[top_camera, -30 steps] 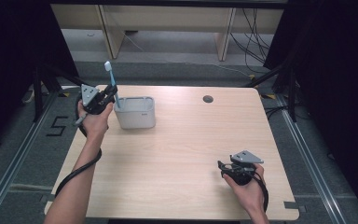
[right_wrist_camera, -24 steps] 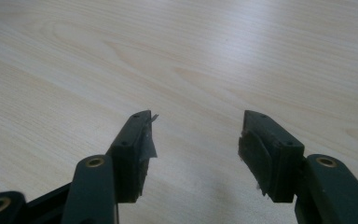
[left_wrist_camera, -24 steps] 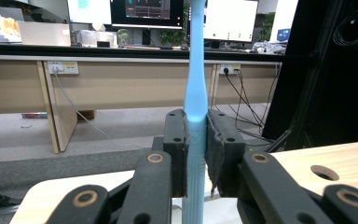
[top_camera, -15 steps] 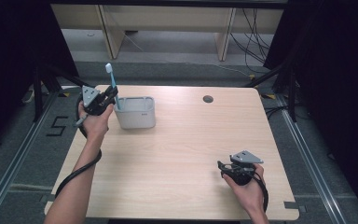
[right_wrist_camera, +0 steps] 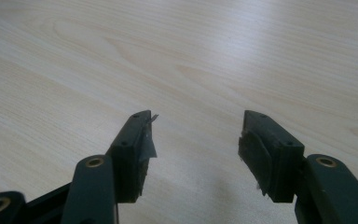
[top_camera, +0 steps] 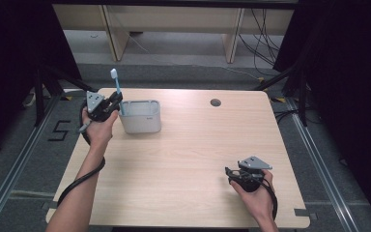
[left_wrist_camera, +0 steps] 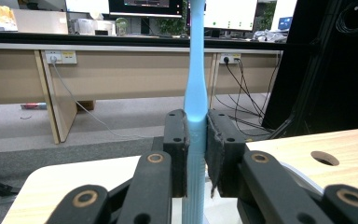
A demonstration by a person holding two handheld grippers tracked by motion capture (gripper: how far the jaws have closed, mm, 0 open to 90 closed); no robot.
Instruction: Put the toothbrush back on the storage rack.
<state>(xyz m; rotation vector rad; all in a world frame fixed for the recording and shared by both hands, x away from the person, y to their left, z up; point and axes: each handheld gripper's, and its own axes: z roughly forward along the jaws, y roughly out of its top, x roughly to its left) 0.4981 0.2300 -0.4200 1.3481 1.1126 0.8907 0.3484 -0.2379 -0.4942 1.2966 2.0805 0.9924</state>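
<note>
Left gripper [top_camera: 110, 103] is clamping the blue toothbrush [left_wrist_camera: 196, 100] upright by its handle, at the left rim of the grey holder [top_camera: 141, 116]. Right gripper [right_wrist_camera: 195, 140] is sitting wide open and empty over the table [top_camera: 183, 159]. Risk: the brush pivoting in the thin pinch, catching the rim, tipping the holder.

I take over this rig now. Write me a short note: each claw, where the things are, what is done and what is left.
Left claw: shut on the blue toothbrush, held upright at the grey box's left edge.
Right claw: open, holds nothing, low over the bare table at the near right.
Done: toothbrush gripped.
Left: probably to put it in the box or take it away; I cannot tell which.
</note>
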